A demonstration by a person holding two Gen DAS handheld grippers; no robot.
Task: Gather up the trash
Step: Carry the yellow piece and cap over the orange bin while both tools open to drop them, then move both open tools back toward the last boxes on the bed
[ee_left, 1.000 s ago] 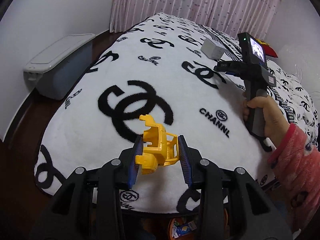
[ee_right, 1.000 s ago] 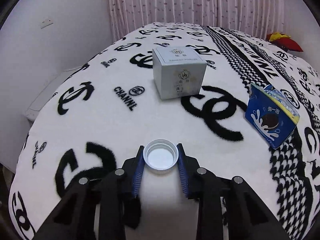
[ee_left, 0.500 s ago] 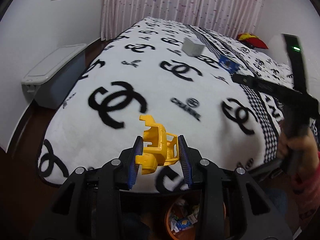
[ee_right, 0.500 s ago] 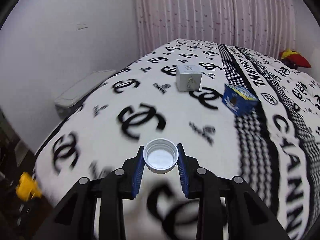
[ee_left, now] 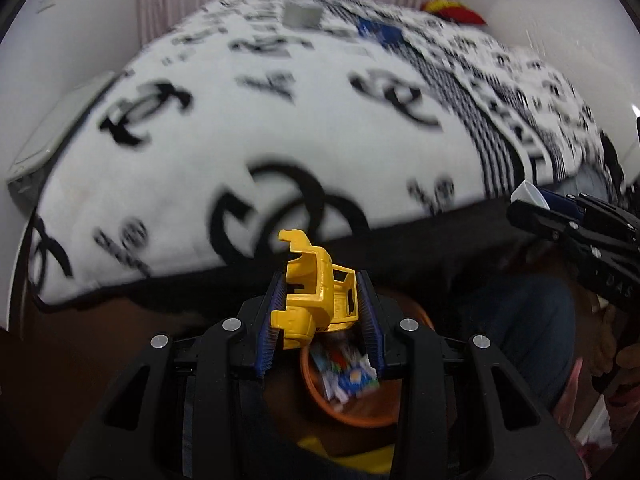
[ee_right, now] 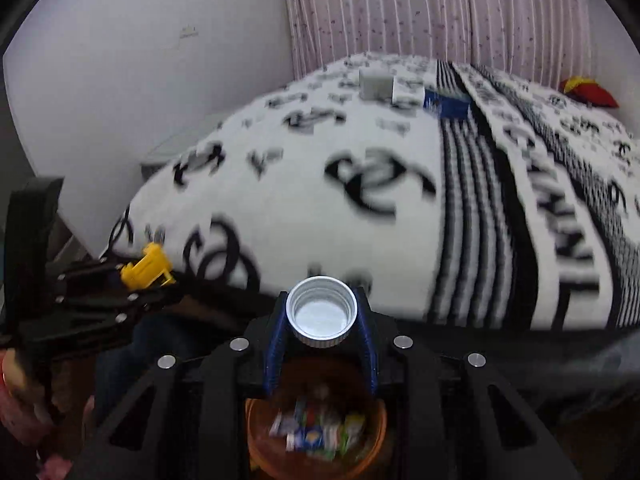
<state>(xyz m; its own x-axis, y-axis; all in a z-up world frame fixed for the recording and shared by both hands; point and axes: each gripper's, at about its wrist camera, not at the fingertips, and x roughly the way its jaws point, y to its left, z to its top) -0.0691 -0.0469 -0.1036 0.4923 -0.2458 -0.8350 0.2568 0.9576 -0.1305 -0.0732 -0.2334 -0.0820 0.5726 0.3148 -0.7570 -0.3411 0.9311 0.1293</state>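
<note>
My left gripper (ee_left: 322, 300) is shut on a yellow plastic toy piece (ee_left: 316, 300) and holds it above an orange bin (ee_left: 352, 404) on the floor at the foot of the bed. My right gripper (ee_right: 322, 312) is shut on a white bottle cap (ee_right: 322, 312), open side up, above the same orange bin (ee_right: 316, 436), which holds several colourful wrappers. The left gripper with the yellow piece (ee_right: 146, 266) shows at the left of the right wrist view. The right gripper (ee_left: 532, 204) with the cap shows at the right of the left wrist view.
A bed (ee_right: 400, 200) with a white blanket printed in black logos fills the background. A white box (ee_right: 374, 84) and a blue carton (ee_right: 446, 104) lie far back on it. A grey storage box (ee_left: 52, 136) stands on the floor at the left. A red-yellow object (ee_right: 586, 90) lies at the far right.
Both grippers have pulled back from the bed and tilted down. The orange bin has come into view under each gripper. Both still hold their objects.
</note>
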